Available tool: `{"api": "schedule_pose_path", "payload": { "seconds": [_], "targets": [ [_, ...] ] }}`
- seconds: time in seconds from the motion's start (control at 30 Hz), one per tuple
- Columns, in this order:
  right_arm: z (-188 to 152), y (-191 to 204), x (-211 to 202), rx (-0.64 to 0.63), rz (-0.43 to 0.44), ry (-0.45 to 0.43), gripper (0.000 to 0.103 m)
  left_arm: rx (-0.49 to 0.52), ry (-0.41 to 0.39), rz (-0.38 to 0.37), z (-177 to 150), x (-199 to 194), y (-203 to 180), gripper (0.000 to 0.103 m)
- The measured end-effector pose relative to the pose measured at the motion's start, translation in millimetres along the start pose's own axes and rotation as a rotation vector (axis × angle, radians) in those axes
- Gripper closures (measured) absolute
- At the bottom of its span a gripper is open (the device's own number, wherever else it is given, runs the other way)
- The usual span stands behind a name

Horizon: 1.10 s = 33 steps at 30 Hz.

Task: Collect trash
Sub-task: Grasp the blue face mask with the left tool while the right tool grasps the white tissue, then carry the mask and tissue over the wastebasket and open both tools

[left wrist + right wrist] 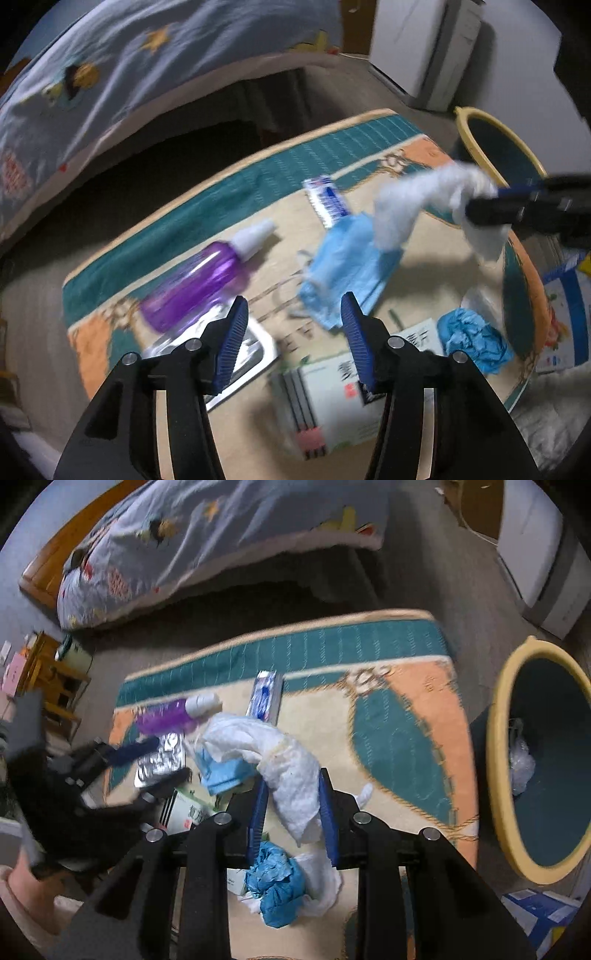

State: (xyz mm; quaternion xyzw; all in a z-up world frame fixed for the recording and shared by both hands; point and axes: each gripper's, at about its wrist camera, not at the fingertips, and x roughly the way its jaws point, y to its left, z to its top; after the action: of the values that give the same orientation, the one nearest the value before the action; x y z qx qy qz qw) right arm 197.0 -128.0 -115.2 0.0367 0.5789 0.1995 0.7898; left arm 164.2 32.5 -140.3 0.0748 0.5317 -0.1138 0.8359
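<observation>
My right gripper (291,797) is shut on a crumpled white tissue (291,764) and holds it above the rug; in the left wrist view that gripper (480,210) and tissue (413,206) hang near the yellow-rimmed bin (491,147). My left gripper (293,317) is open and empty above the rug, near a light blue face mask (347,266) and a purple spray bottle (199,284). A crumpled blue glove (472,339) lies at the right; it also shows under the right gripper (277,882). The bin (506,760) stands off the rug's right edge.
On the patterned rug (399,720) lie a toothpaste tube (325,199), a foil blister pack (162,760) and a white medicine box (332,391). A bed (207,535) with a blue cover runs behind. A white appliance (424,48) stands at the back right. Blue boxes (539,912) lie by the bin.
</observation>
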Motion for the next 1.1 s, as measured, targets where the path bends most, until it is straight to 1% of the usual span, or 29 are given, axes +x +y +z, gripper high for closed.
{"api": "schedule_pose_path", "payload": {
  "seconds": [0.13,0.2,0.37,0.43,0.47,0.5,0.53,0.57,0.6,0.63,0.8,0.97,1.1],
  "targets": [
    [3,-19,-9,0.052,-0.005,-0.018,0.077,0.034,0.014,-0.024,11,14,-19,0.049],
    [3,-24,-9,0.065,-0.006,-0.016,0.077,0.058,0.03,-0.02,15,26,-30,0.047],
    [2,-38,-11,0.076,-0.017,-0.009,0.077,0.094,0.101,0.005,17,49,-46,0.047],
    [1,-43,-13,0.078,-0.022,-0.011,0.077,0.088,0.115,0.007,19,53,-48,0.055],
    [1,-45,-15,0.08,-0.023,-0.013,0.077,0.082,0.12,0.001,20,55,-48,0.062],
    [0,-48,-16,0.081,-0.025,-0.016,0.077,0.075,0.118,-0.007,22,55,-49,0.071],
    [0,-51,-18,0.083,-0.028,-0.021,0.077,0.071,0.114,-0.012,24,53,-50,0.076],
    [0,-53,-20,0.086,-0.029,-0.026,0.077,0.069,0.106,-0.014,26,49,-51,0.083],
    [0,-55,-22,0.09,-0.028,-0.031,0.077,0.067,0.095,-0.01,28,45,-51,0.086],
    [1,-57,-26,0.096,-0.027,-0.039,0.077,0.068,0.083,-0.008,31,41,-51,0.088],
    [-1,-66,-38,0.107,-0.025,-0.067,0.077,0.06,-0.02,-0.015,44,3,-59,0.088],
    [-1,-76,-66,0.127,-0.009,-0.132,0.077,0.047,-0.123,-0.053,60,-32,-76,0.088],
    [-3,-86,-91,0.142,-0.002,-0.186,0.077,0.062,-0.18,-0.08,69,-49,-95,0.088]
  ]
}}
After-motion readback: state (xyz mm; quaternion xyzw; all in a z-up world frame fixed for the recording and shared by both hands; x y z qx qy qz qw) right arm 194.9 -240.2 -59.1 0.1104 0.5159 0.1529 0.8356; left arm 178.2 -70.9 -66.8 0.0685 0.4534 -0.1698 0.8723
